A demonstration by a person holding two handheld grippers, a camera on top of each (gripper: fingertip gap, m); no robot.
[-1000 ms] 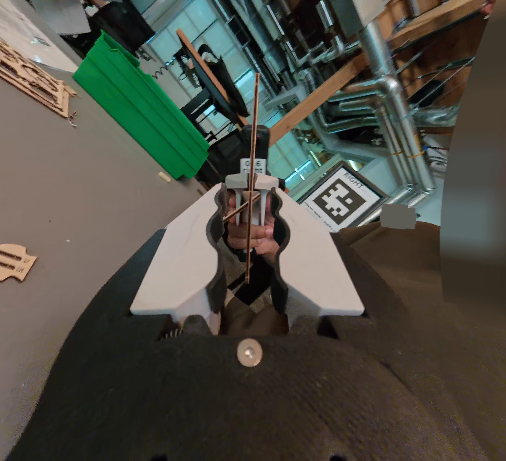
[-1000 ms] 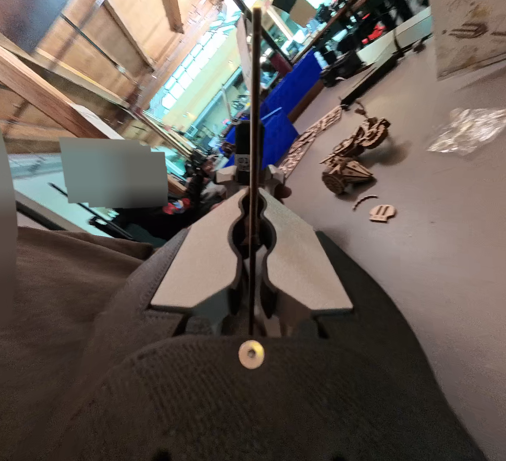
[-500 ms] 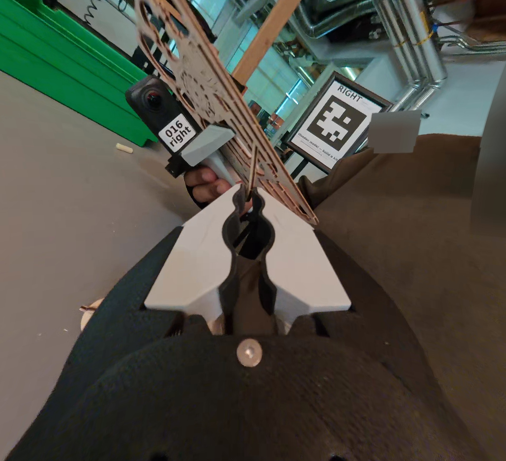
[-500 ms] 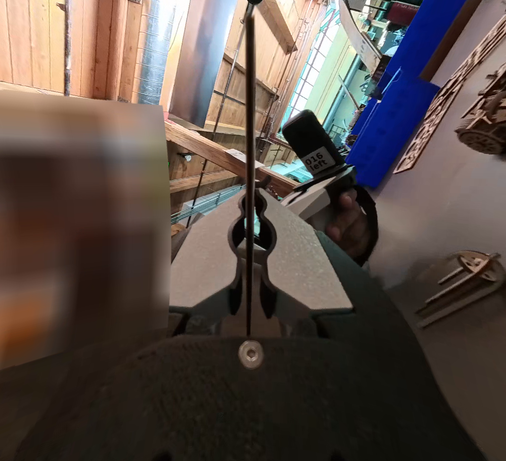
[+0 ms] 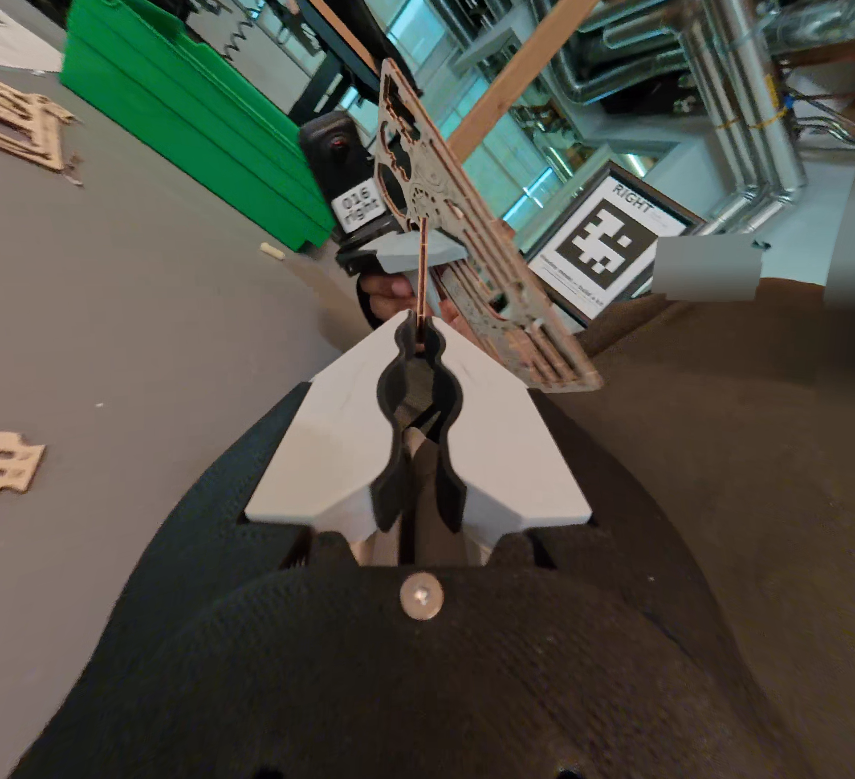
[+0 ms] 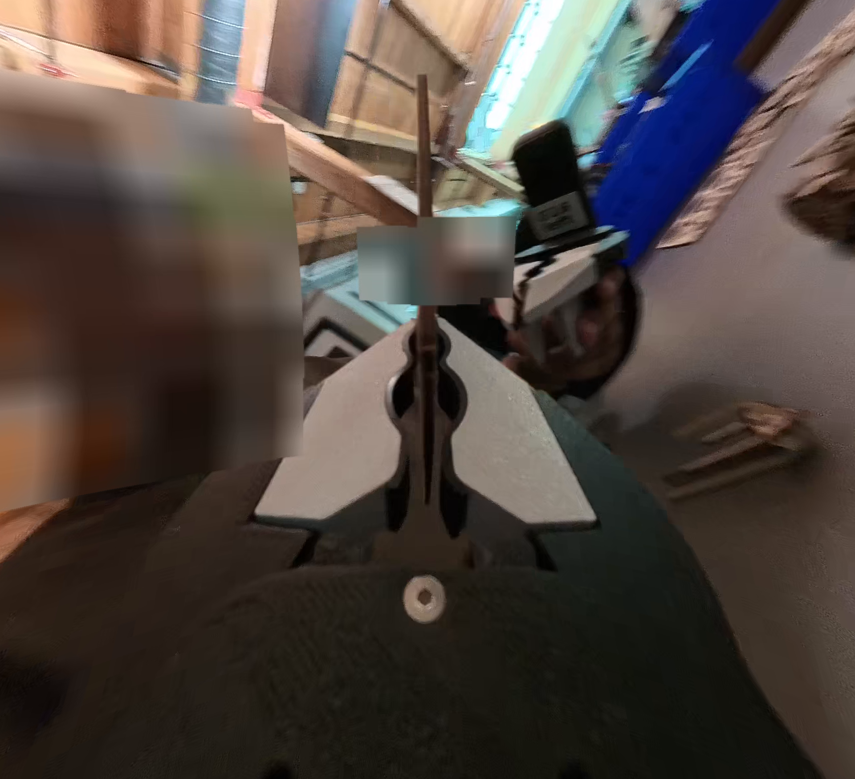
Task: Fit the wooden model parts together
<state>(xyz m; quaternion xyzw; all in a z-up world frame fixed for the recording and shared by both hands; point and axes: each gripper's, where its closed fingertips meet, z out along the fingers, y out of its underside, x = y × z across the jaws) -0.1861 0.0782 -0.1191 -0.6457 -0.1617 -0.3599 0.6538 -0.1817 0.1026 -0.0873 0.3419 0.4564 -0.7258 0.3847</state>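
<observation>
My left gripper [image 5: 418, 327] pinches a thin wooden strip [image 5: 421, 266] pointing straight ahead at the wooden sheet [image 5: 467, 220]; my right gripper [image 6: 424, 340] clamps that sheet edge-on.

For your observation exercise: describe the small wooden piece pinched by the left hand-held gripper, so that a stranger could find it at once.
Start at the green bin on the grey table, then move right to the right hand-held gripper holding a laser-cut wooden sheet. In front, the left hand-held gripper pinches a thin wooden strip at its tips. Unlike the broad sheet, it shows edge-on, as a narrow upright line.
</observation>
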